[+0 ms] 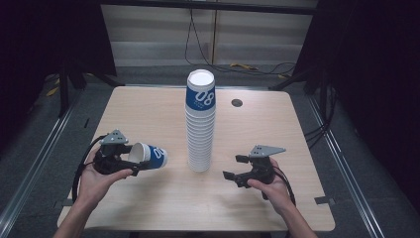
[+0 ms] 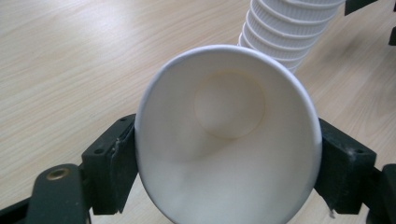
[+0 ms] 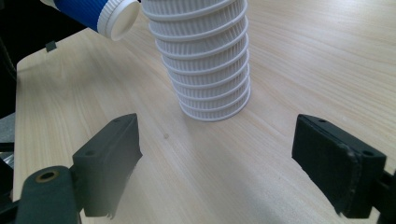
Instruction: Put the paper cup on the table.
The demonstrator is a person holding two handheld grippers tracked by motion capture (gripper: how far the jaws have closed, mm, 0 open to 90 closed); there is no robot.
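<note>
At a pale wood-grain table (image 1: 148, 106), you hold a single paper cup (image 1: 148, 156) on its side in your left gripper (image 1: 130, 163), at about 8 o'clock from the tall stack of cups (image 1: 200, 124) that stands at the table's centre. In the left gripper view the two black jaws press the cup (image 2: 224, 140) near its rim from either side, squeezing the round mouth into a slight oval; the smooth white inside and the circular base face the camera. Your right gripper (image 1: 236, 167) hangs at about 4 o'clock from the stack, jaws spread wide with nothing between them; the right gripper view looks between them at the stack's foot (image 3: 210, 70).

The risks, as judged from here: squeeze harder and the thin paper wall may crease or the cup may pop out of the pads, since a tapered, smooth-sided cup offers little to hold. The stack is tall, narrow and light, leaning a little by the look of it; a brush from either gripper, or a cup pushed on off-centre, could topple it. The empty right gripper sits near its base and could steady it.

The cups are white paper with rolled rims; those in the stack show as ridged rings, and the held one carries a blue ribbed band with white numerals, as does the top cup.
</note>
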